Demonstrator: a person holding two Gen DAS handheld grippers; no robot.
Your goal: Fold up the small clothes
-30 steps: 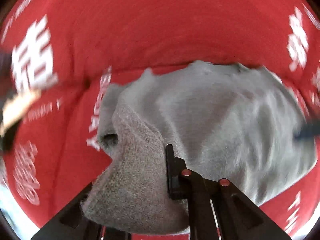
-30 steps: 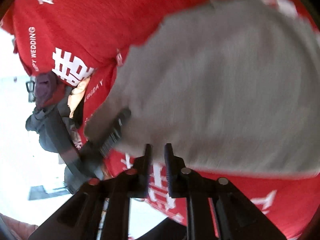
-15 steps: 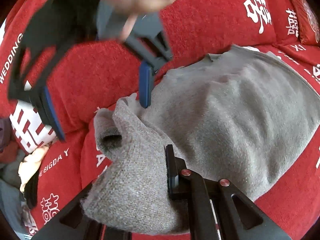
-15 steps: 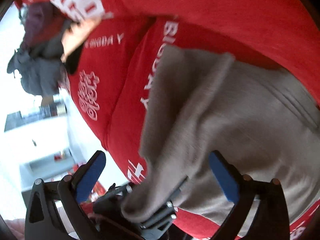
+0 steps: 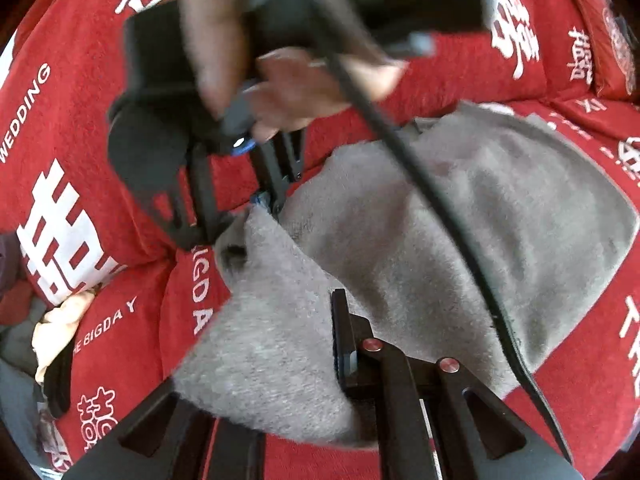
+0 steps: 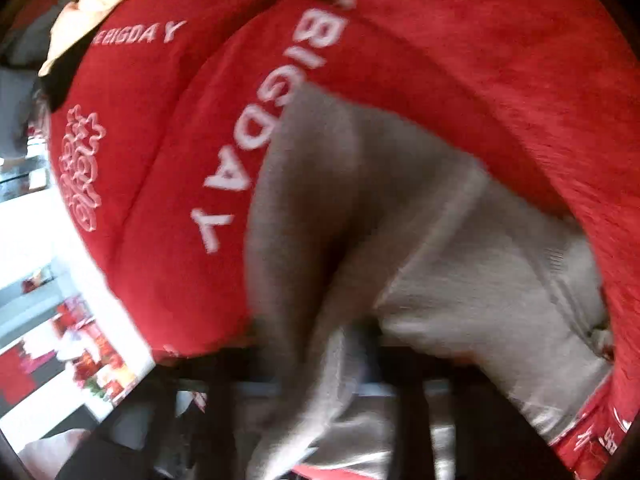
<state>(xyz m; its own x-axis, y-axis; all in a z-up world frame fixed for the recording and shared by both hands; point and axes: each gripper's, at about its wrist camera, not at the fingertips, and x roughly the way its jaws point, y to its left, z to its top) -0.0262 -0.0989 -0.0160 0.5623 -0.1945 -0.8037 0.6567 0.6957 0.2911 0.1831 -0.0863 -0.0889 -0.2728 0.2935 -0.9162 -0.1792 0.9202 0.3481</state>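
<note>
Left wrist view: the left claw grips a bunched corner of the grey knitted garment, which lies on the red plush sofa cover with white lettering. Beyond that corner, the right claw pinches the garment's far edge; its own view is too blurred to confirm. A fold looks begun; next, carry both corners across. Bare cover lies beyond the garment.
</note>
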